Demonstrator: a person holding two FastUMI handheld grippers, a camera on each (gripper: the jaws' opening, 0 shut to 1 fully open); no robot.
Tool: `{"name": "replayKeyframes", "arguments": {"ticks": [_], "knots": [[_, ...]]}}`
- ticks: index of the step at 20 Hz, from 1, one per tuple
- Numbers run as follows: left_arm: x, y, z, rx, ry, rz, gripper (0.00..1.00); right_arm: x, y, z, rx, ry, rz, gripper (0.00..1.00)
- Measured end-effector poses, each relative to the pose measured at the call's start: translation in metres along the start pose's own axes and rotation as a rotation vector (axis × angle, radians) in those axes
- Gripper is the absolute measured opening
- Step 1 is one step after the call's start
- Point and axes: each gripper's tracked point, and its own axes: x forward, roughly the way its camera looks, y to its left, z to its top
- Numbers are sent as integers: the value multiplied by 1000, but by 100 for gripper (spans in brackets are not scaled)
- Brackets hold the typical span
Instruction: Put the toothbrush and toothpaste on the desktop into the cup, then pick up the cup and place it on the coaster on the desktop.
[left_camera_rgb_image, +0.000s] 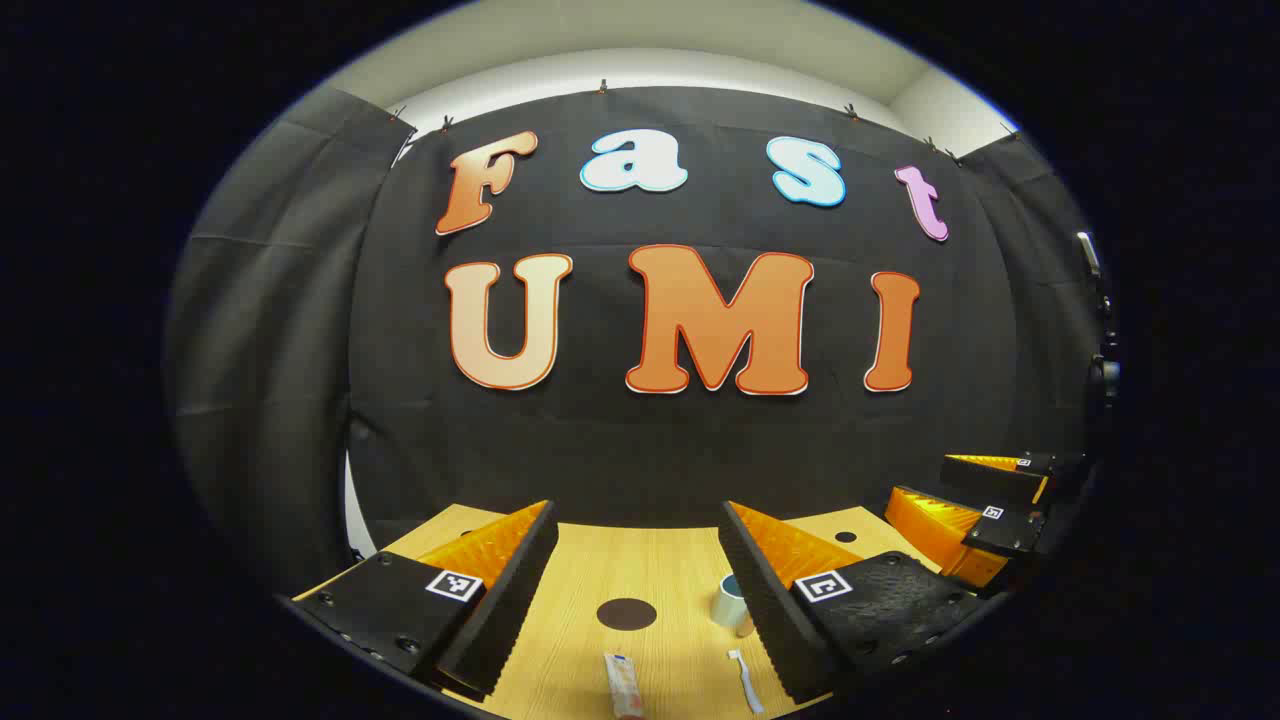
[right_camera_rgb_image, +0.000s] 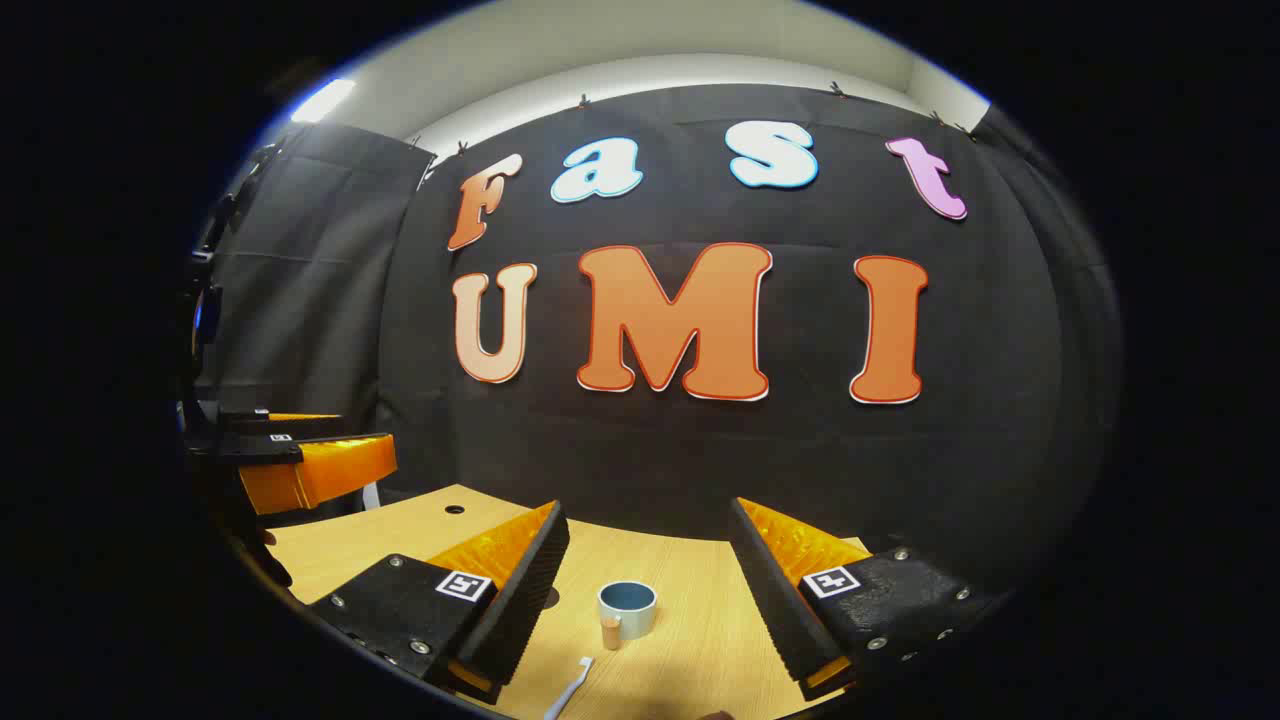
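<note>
Both grippers hover over the wooden desktop (left_camera_rgb_image: 660, 570) with jaws spread wide and nothing held: left gripper (left_camera_rgb_image: 640, 590) and right gripper (right_camera_rgb_image: 650, 590). Using the cup (right_camera_rgb_image: 627, 607) as landmark in the left gripper view: coaster (left_camera_rgb_image: 626, 613) sits left of the cup (left_camera_rgb_image: 730, 603), toothpaste (left_camera_rgb_image: 622, 686) lies nearer the camera and left of it, toothbrush (left_camera_rgb_image: 745, 680) just in front. Right gripper view clips the toothbrush (right_camera_rgb_image: 568, 688) at the edge, so its full lie is hard to tell; cup stands upright between the fingers, well beyond them
</note>
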Motion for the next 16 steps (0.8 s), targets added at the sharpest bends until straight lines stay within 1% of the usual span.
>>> {"name": "replayKeyframes", "arguments": {"ticks": [1,4,5,8,12,13,16], "knots": [[-1,1,-1,7,-1,6,97,1,3,-1,-2,1,10,97],[-3,3,2,26,-3,13,97,3,13,-3,2,8,37,97],[-3,4,2,33,-6,16,96,4,16,-3,3,8,46,97],[-4,4,9,56,-24,23,97,8,20,-2,-2,6,58,97],[-3,3,10,49,-30,30,96,14,25,-2,-3,5,81,97],[0,3,9,47,-30,34,97,16,24,-3,-10,10,84,98],[-1,5,10,52,-30,53,96,20,23,-12,-23,40,94,97]]}}
